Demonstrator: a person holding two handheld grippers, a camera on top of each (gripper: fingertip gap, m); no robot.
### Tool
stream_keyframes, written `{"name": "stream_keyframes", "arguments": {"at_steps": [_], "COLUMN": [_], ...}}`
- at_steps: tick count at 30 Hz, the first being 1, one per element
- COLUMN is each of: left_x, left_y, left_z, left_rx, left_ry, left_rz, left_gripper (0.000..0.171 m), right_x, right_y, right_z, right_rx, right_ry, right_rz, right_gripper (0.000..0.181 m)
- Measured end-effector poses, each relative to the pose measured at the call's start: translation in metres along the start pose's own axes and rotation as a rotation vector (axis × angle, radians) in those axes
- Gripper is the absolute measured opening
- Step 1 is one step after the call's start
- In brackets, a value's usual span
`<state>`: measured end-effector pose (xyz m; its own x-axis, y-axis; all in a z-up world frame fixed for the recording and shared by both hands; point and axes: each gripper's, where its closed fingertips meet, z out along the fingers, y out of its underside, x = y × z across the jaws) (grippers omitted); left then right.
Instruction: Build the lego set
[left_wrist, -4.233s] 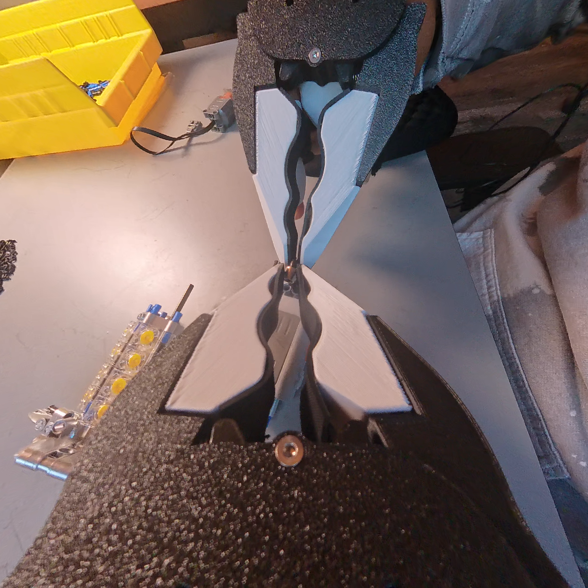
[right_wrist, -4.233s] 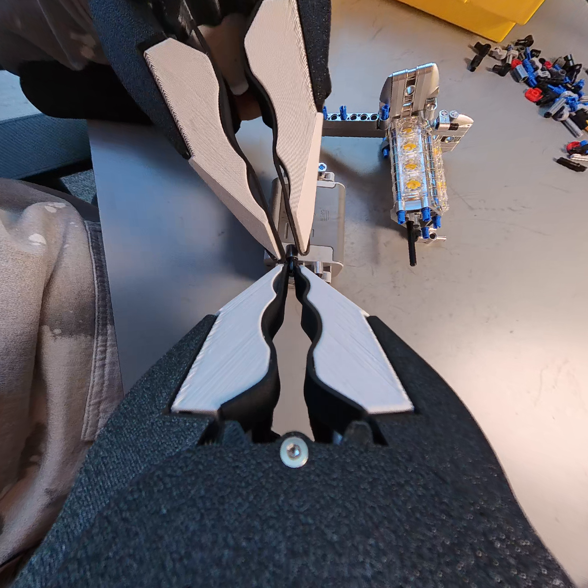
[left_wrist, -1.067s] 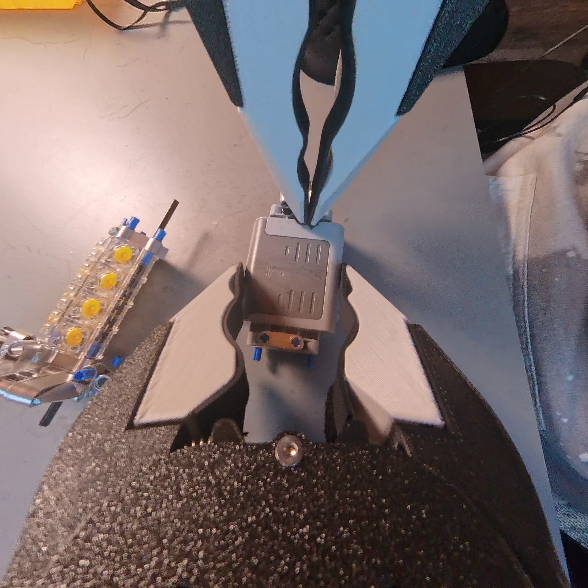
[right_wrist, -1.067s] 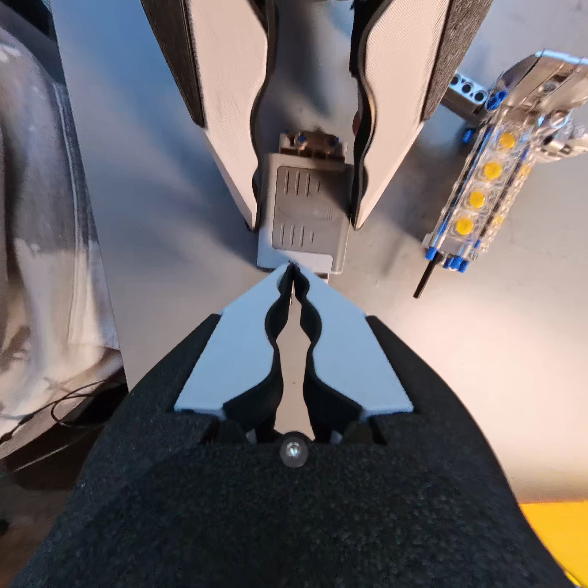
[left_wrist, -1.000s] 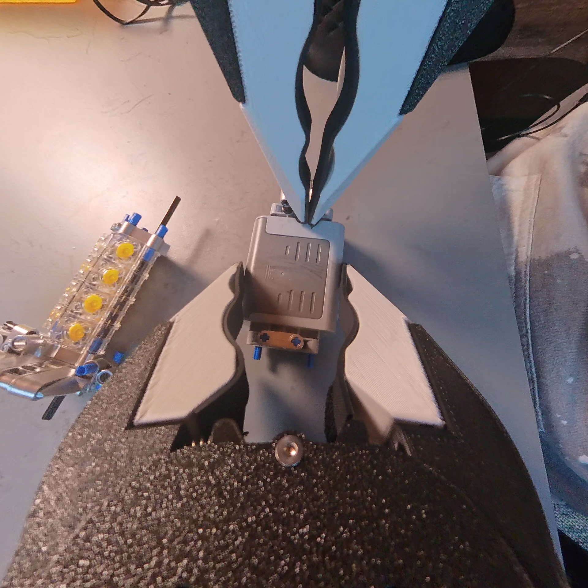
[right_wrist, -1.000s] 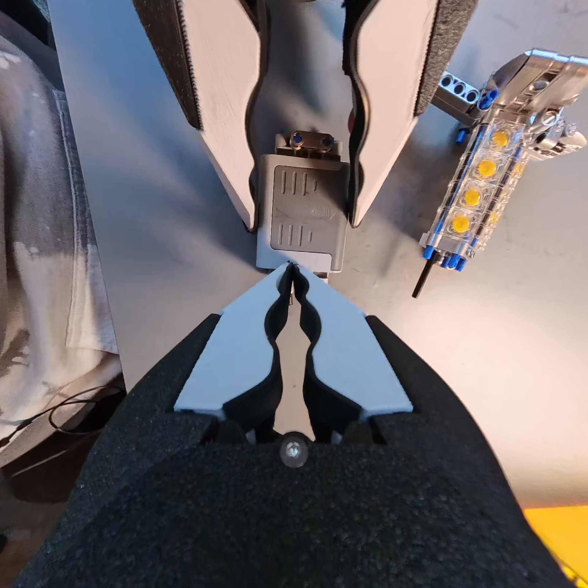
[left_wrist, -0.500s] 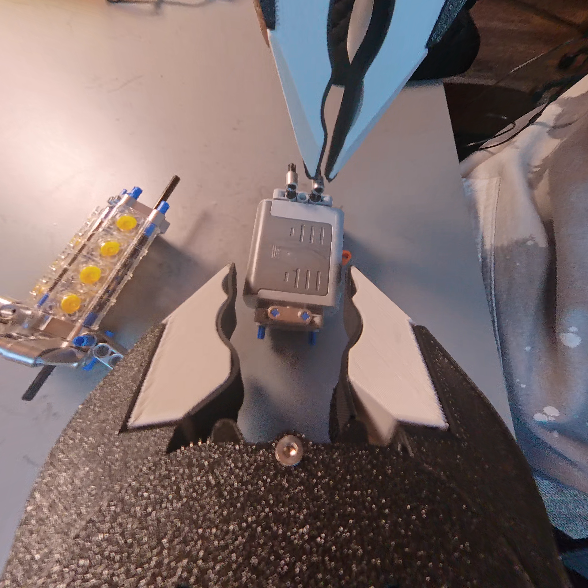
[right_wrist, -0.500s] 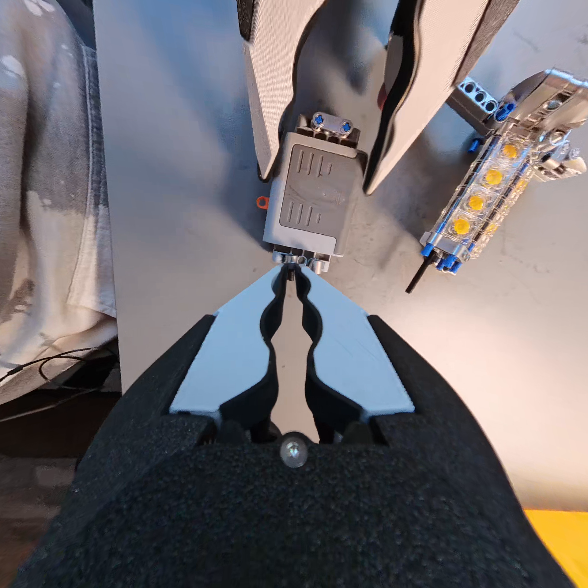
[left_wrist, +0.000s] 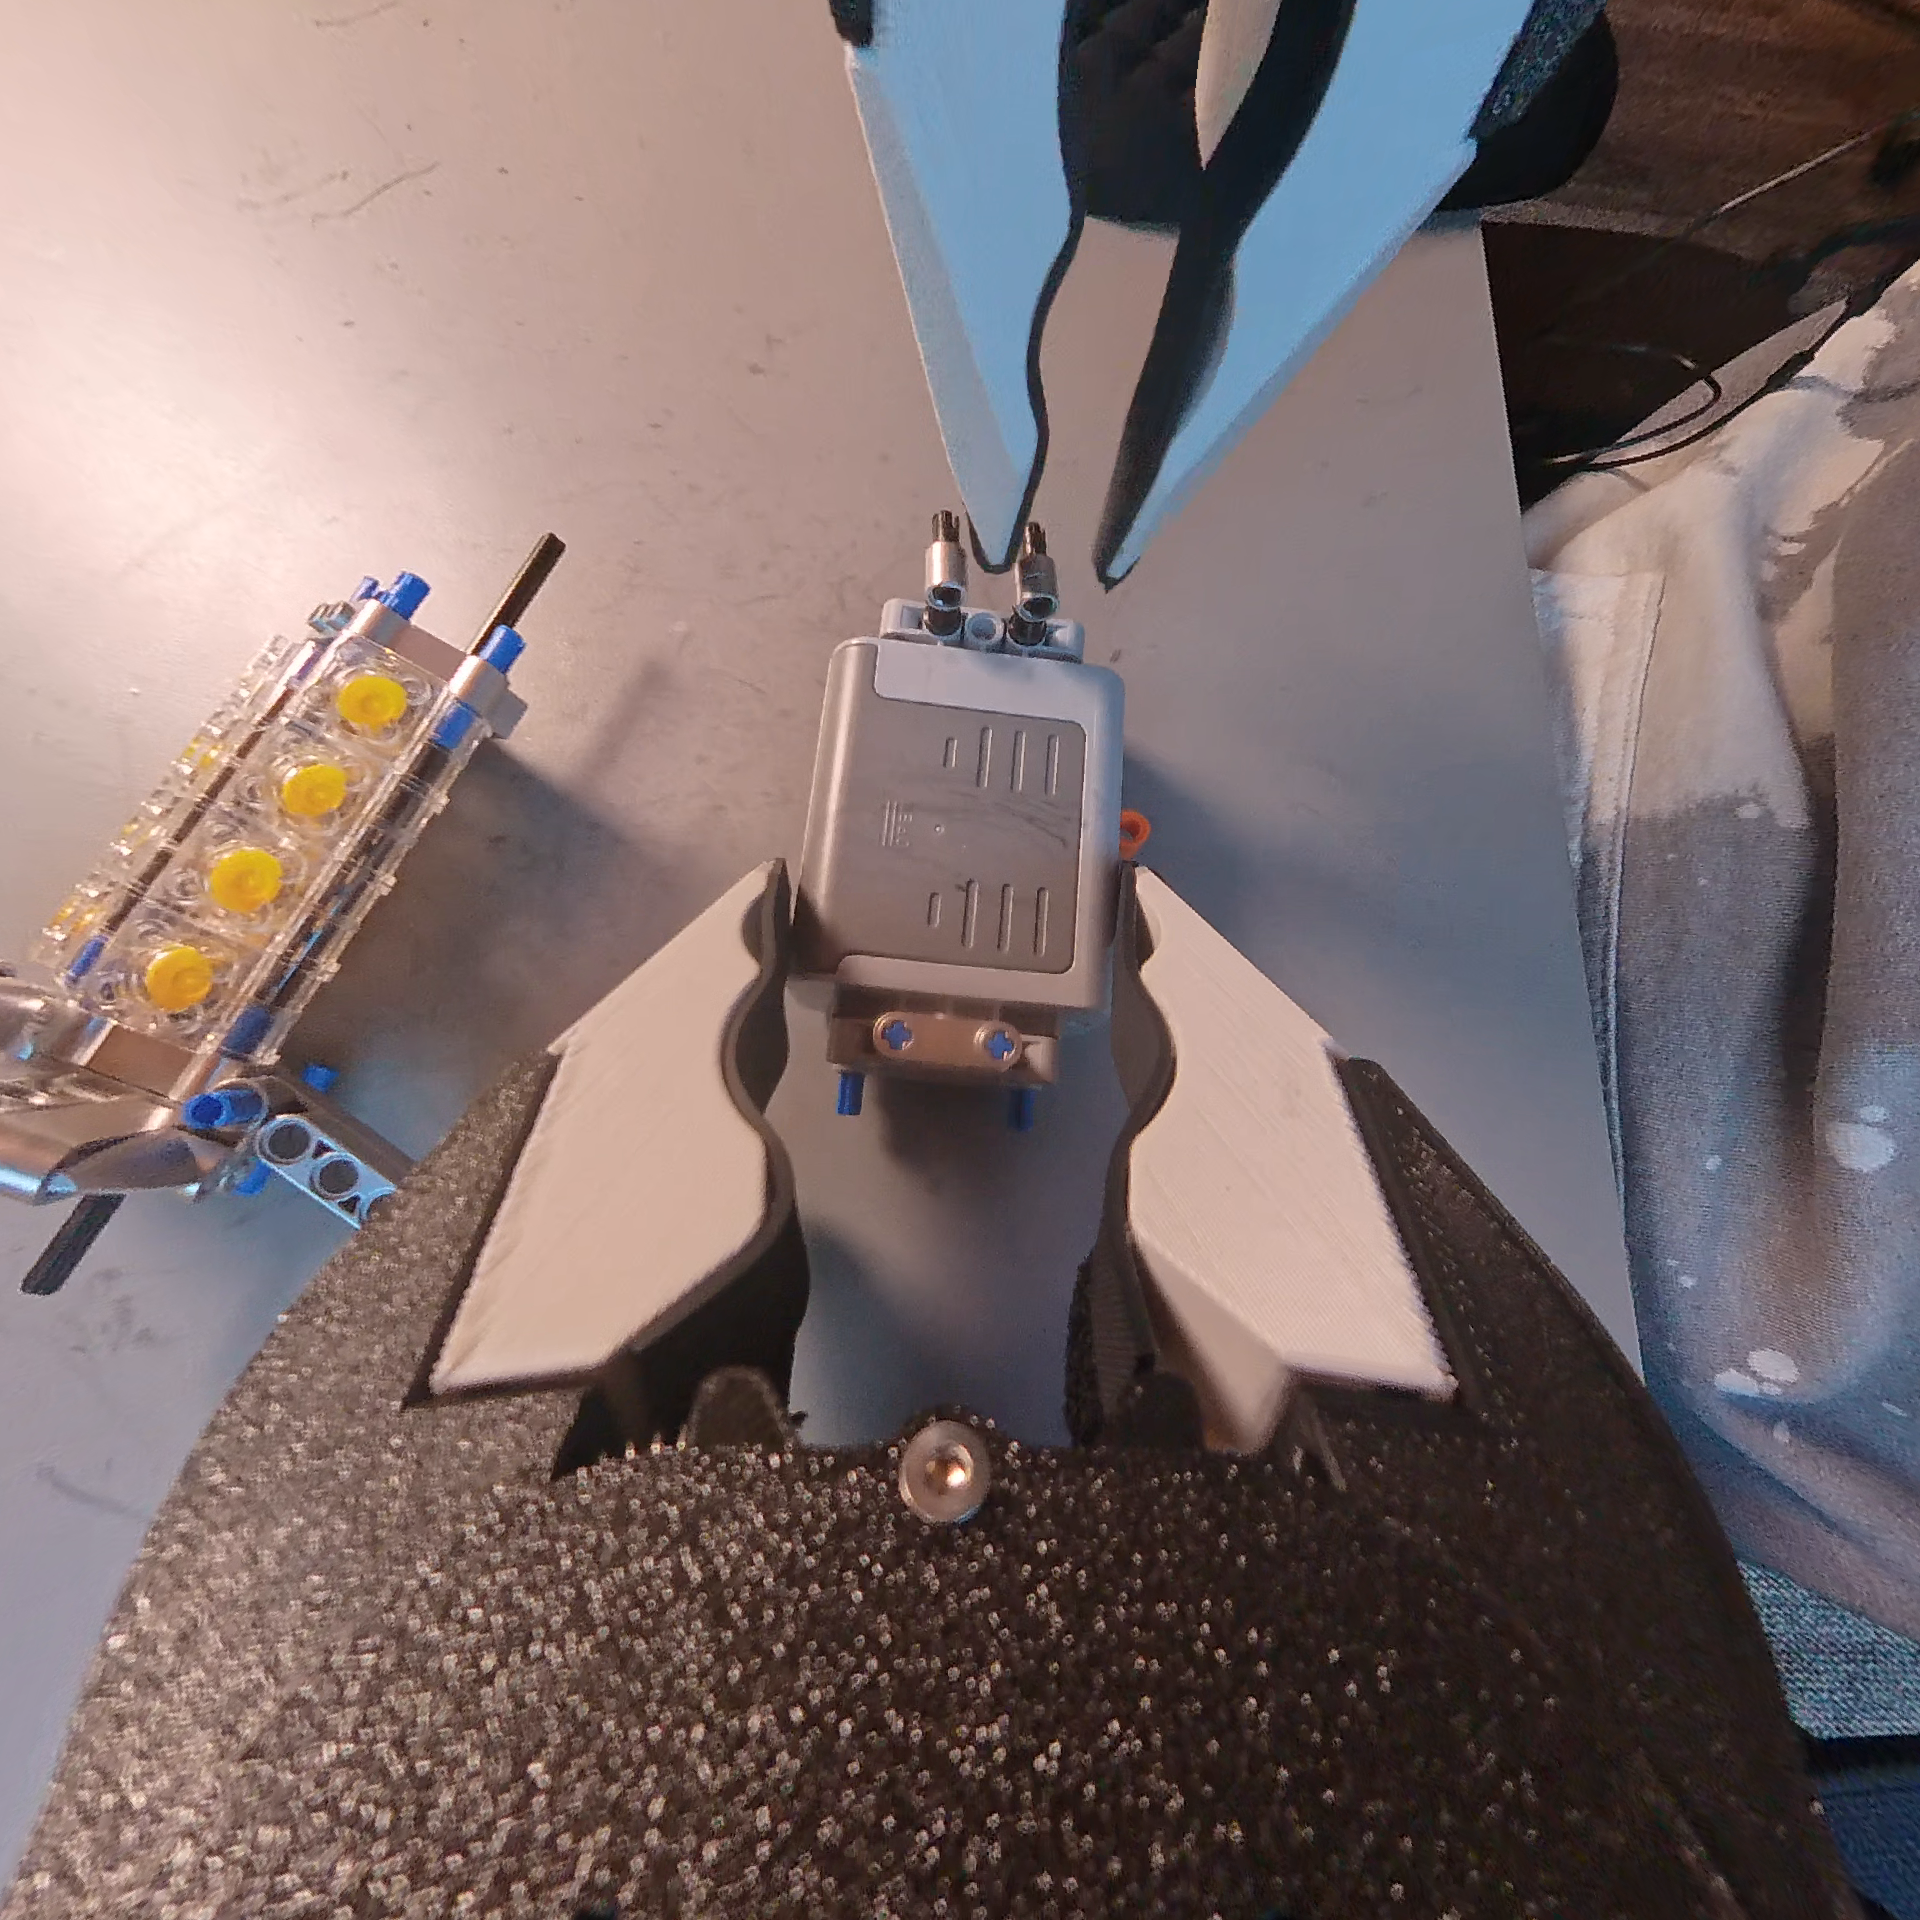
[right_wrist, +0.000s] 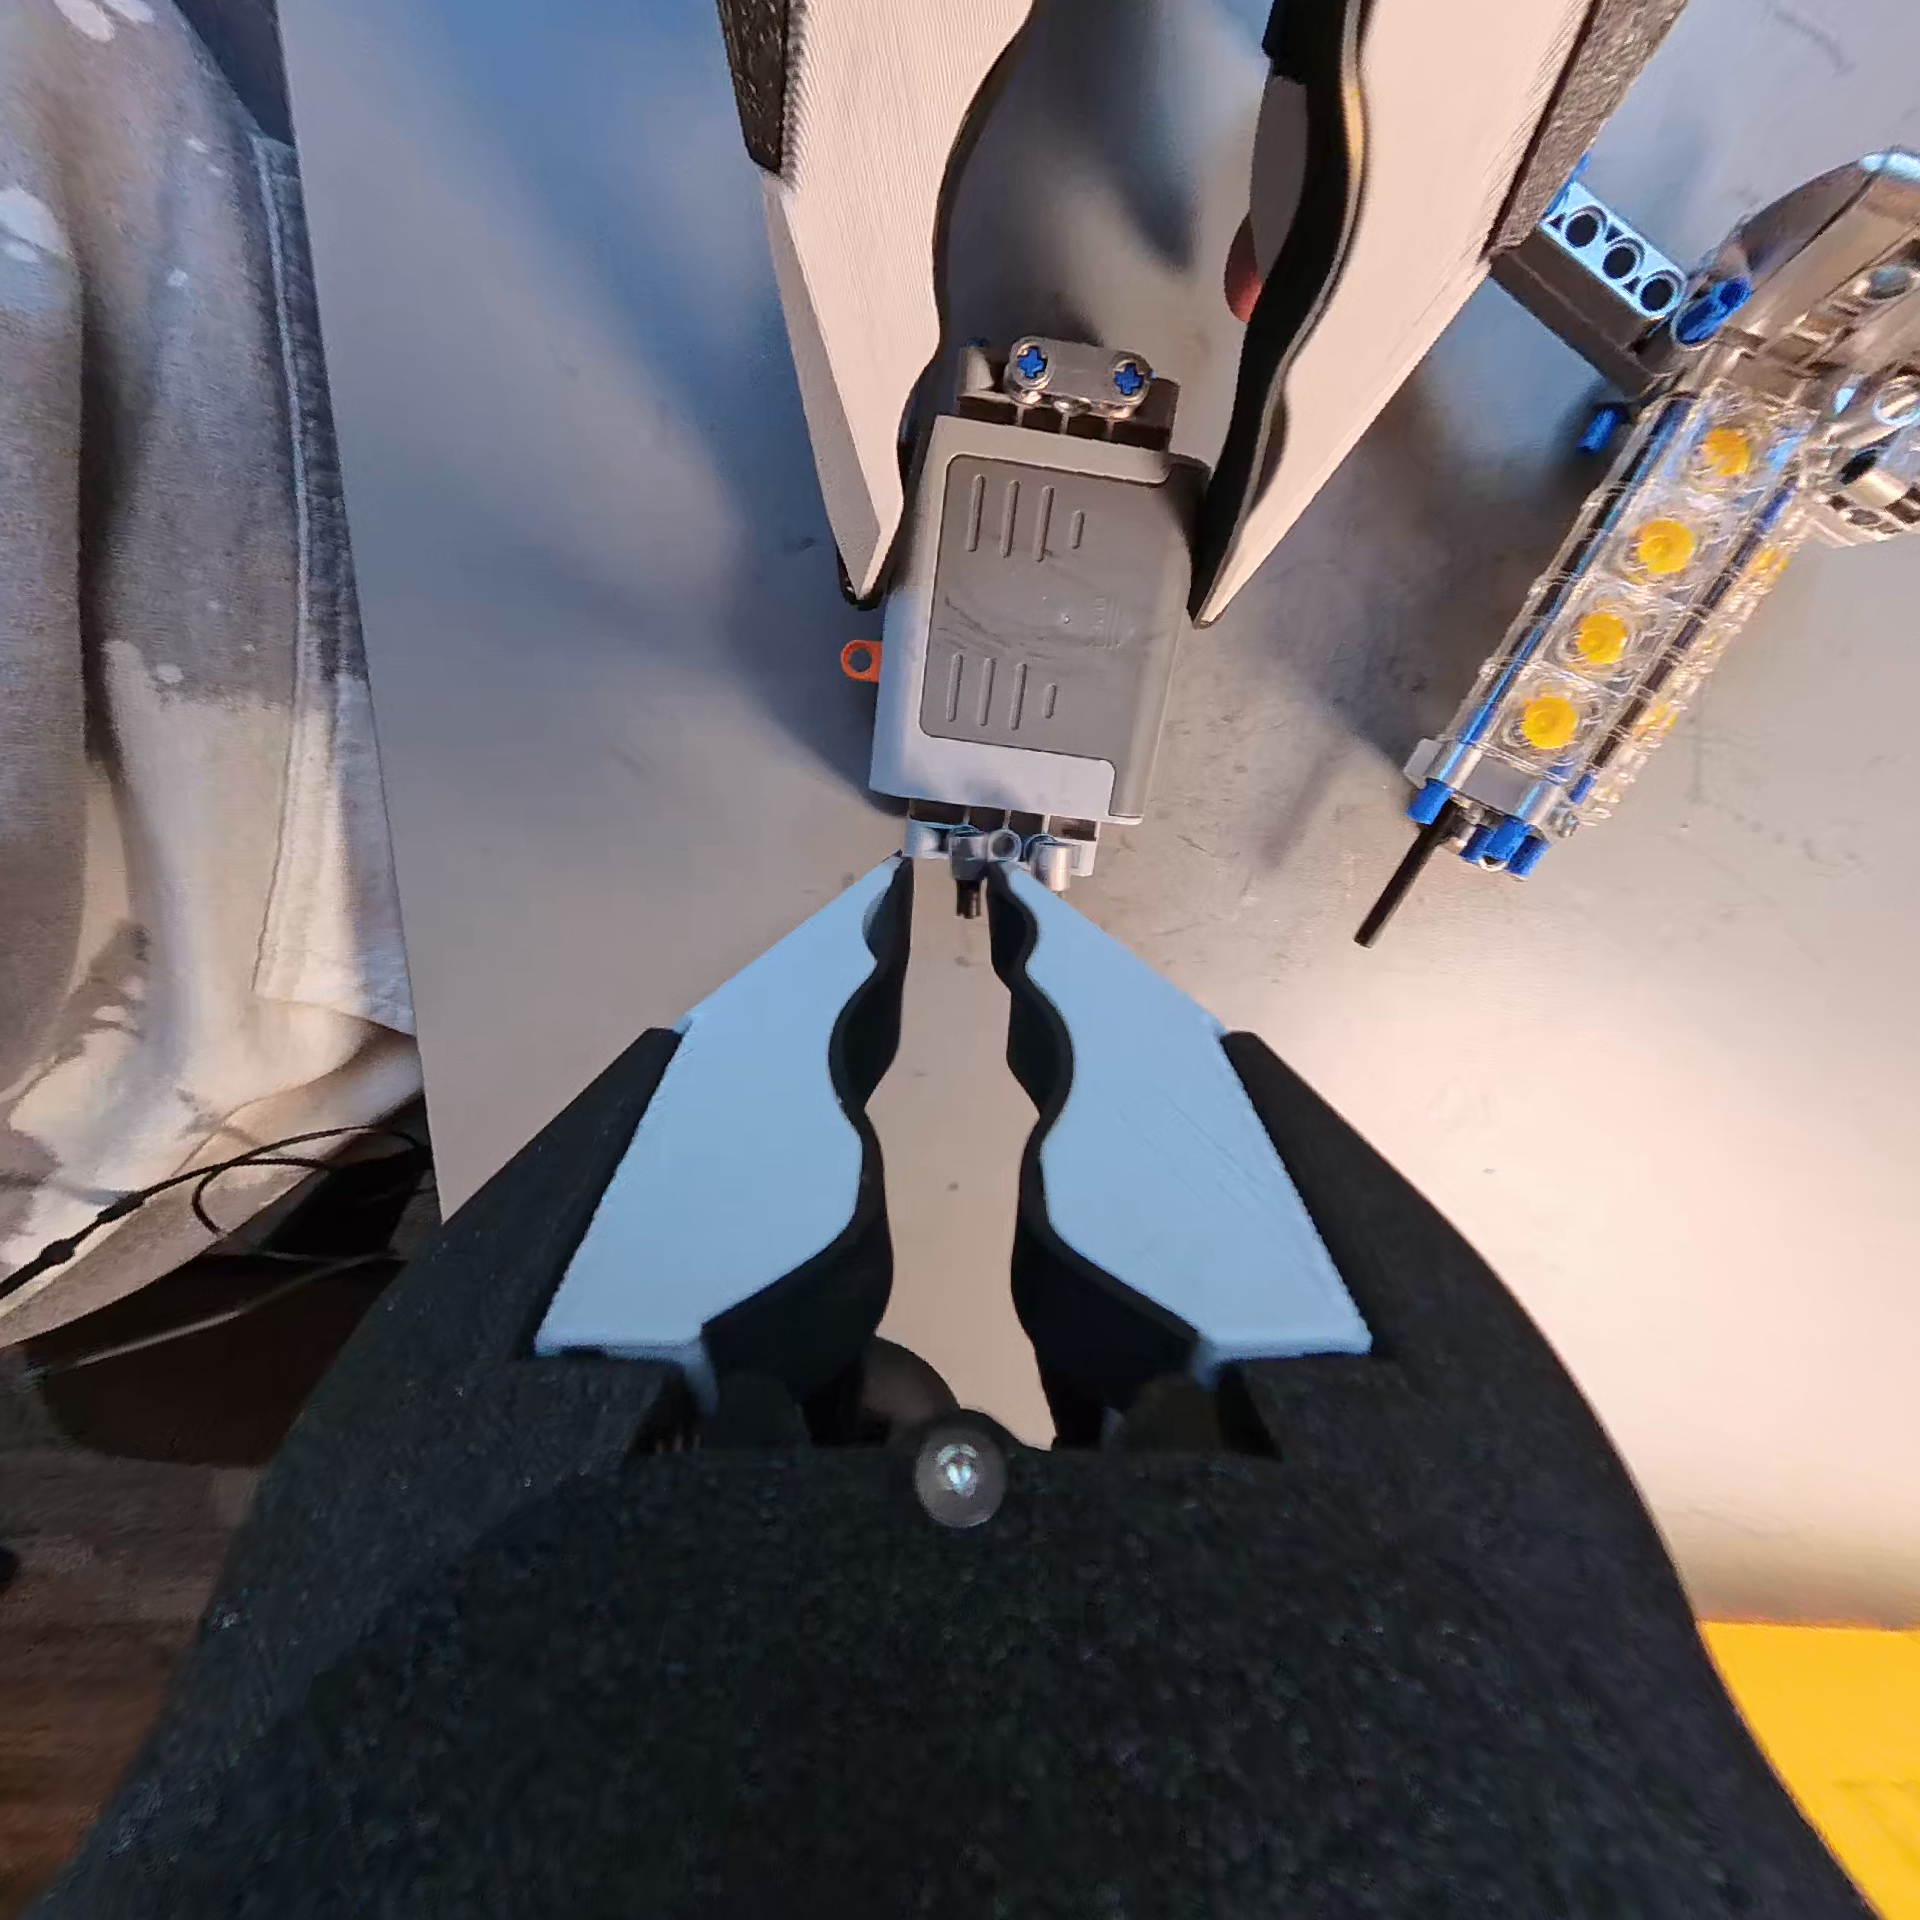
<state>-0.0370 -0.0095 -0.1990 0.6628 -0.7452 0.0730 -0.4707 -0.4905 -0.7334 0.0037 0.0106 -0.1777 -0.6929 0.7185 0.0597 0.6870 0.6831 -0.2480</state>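
Note:
A grey box-shaped brick unit (left_wrist: 956, 831) lies flat on the grey table (left_wrist: 623, 312). My left gripper (left_wrist: 954, 894) is open, with its two fingers close along either side of the box's near half. It shows from the far side in the right wrist view (right_wrist: 1034, 603). Two small black-and-grey pins (left_wrist: 1034, 566) stick out of the box's far end. My right gripper (right_wrist: 948, 868) is slightly open at that end, with one pin (right_wrist: 968, 883) between its tips. It also shows in the left wrist view (left_wrist: 1055, 569). A light grey link with blue pins (left_wrist: 940, 1034) is on the box's near end.
A clear brick engine block with yellow pistons (left_wrist: 270, 831) and a black axle lies left of the box; it also shows in the right wrist view (right_wrist: 1621, 623). A small orange piece (right_wrist: 860, 657) lies beside the box. The table edge and a person's pale trousers (left_wrist: 1714, 935) are close by. A yellow bin corner (right_wrist: 1818, 1766) shows. The gap from one gripper's tips to the other's is roughly 6 cm.
The right gripper has opened off the pin it was pinching. The left gripper has loosened from the box, which now sits farther forward between its fingers. Both had come down from mid-air.

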Motion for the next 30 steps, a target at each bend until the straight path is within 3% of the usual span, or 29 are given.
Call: {"name": "stream_keyframes", "arguments": {"at_steps": [2, 13, 22, 27, 30], "left_x": [0.0, -0.001, 0.0, 0.001, 0.001], "left_y": [0.0, 0.001, 0.001, 0.001, 0.001], "left_z": [0.0, 0.0, 0.0, 0.0, -0.001], "left_rx": [-0.001, -0.027, -0.022, -0.004, 0.003], "left_ry": [-0.001, -0.029, -0.031, -0.005, 0.006], "left_rz": [-0.004, -0.051, -0.044, -0.013, -0.006], "left_gripper": [0.06, 0.06, 0.06, 0.06, 0.06], "right_x": [0.004, 0.005, 0.003, 0.004, 0.004], "right_y": [0.003, 0.004, 0.005, 0.007, 0.01], "right_z": [0.004, 0.007, 0.006, -0.014, -0.006], "right_rx": [-0.022, 0.041, 0.054, 0.104, 0.117], "right_ry": [0.026, 0.053, 0.054, 0.046, 0.047], "right_rz": [0.001, 0.234, 0.208, 0.116, 0.089], "right_gripper": [0.006, 0.005, 0.006, 0.024, 0.04]}}
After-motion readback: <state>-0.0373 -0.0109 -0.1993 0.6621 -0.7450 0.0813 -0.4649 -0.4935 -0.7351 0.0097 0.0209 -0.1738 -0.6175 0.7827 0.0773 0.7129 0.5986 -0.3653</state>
